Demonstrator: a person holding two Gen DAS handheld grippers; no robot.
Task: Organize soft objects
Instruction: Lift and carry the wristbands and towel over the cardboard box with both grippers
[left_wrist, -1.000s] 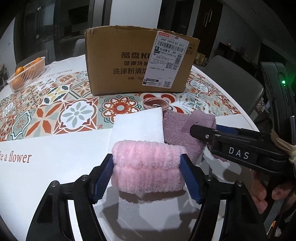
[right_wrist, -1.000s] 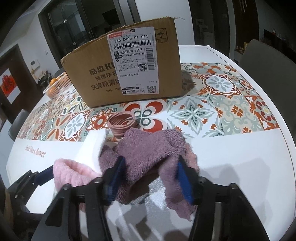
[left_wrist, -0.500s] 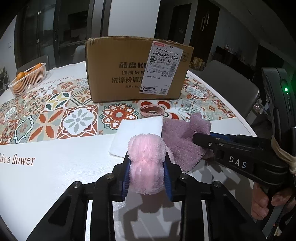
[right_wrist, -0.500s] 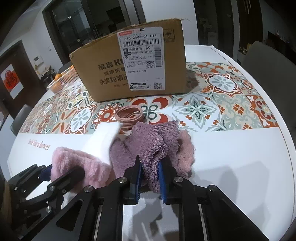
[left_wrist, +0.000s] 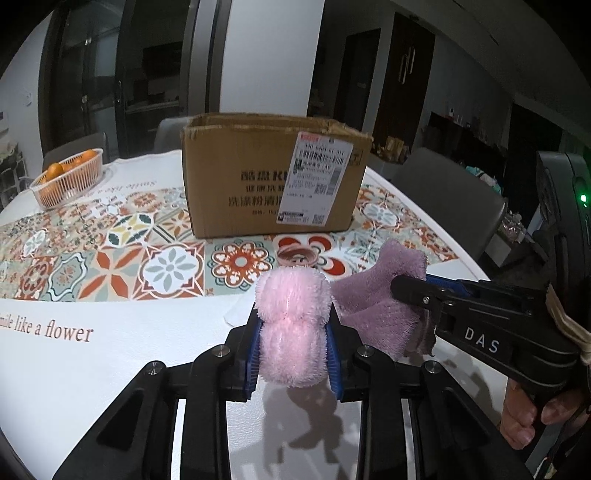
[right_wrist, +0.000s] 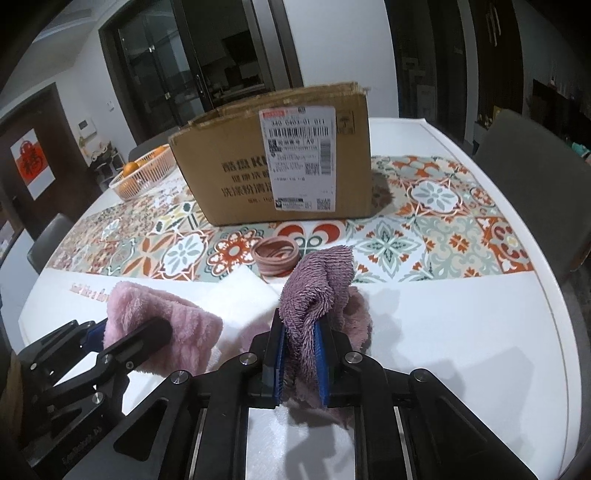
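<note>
On the tiled bench (left_wrist: 110, 354) before the box (left_wrist: 273, 184), left claw (left_wrist: 293, 350) pinches the pink towel (left_wrist: 291, 325) & right claw (right_wrist: 300, 354) the mauve towel (right_wrist: 317, 291), both just lifted; light, floppy, compressible stuff, prob. best gripped mid-bunch.

Both wrist views show strong fisheye distortion: straight lines bow outward and the corners fall to black. Light comes from overhead, bright on the white table (left_wrist: 110, 369) and dim in the room behind. Hard-edged shadows lie beneath the pink cloth (left_wrist: 291, 328) and the purple cloth (right_wrist: 317, 295), and beside the cardboard box (right_wrist: 236, 177) on its right. Slight motion blur softens the label (left_wrist: 319, 177) print in the left view. The green indicator light (left_wrist: 583, 198) glows at the right edge.
</note>
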